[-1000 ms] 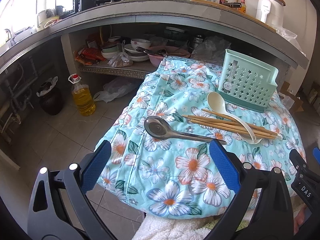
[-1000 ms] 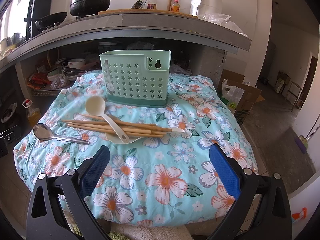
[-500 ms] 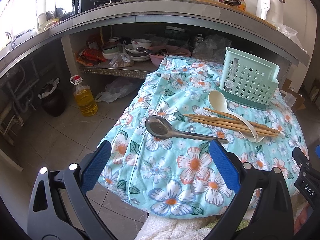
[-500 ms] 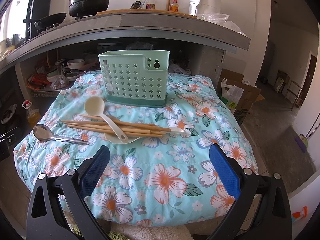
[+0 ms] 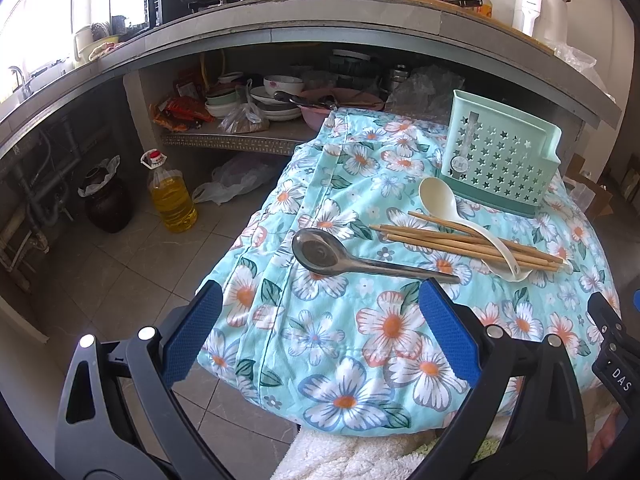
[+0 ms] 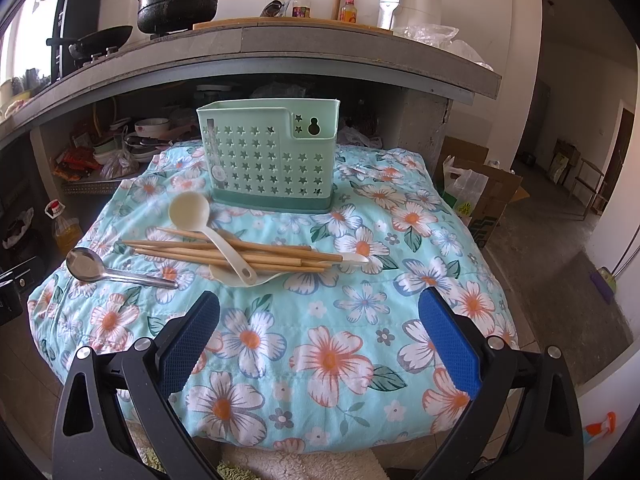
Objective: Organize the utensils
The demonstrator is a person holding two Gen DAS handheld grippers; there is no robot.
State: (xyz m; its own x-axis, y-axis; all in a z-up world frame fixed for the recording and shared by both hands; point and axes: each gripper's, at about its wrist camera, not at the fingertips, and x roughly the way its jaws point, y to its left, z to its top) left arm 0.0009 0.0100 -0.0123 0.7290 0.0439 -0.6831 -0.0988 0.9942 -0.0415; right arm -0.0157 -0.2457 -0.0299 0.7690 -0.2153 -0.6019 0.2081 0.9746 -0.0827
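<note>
A holder (image 6: pixel 268 156) stands at the far edge of a cloth-covered desk (image 6: pixel 328 344). Before it lie chopsticks (image 6: pixel 236 254) with a ladle (image 6: pixel 200 220) across them. A spoon (image 6: pixel 104 270) lies left of them, near the left edge.

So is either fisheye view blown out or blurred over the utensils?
Left wrist view: the window at top left is blown out, but the shiny metal spoon stays sharp. Right wrist view: even daylight, the pale green star-perforated plastic caddy is crisp; straight edges bow toward the rim.

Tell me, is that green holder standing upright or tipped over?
Upright. The green holder stands on its darker base on the floral cloth, open top facing up.
</note>
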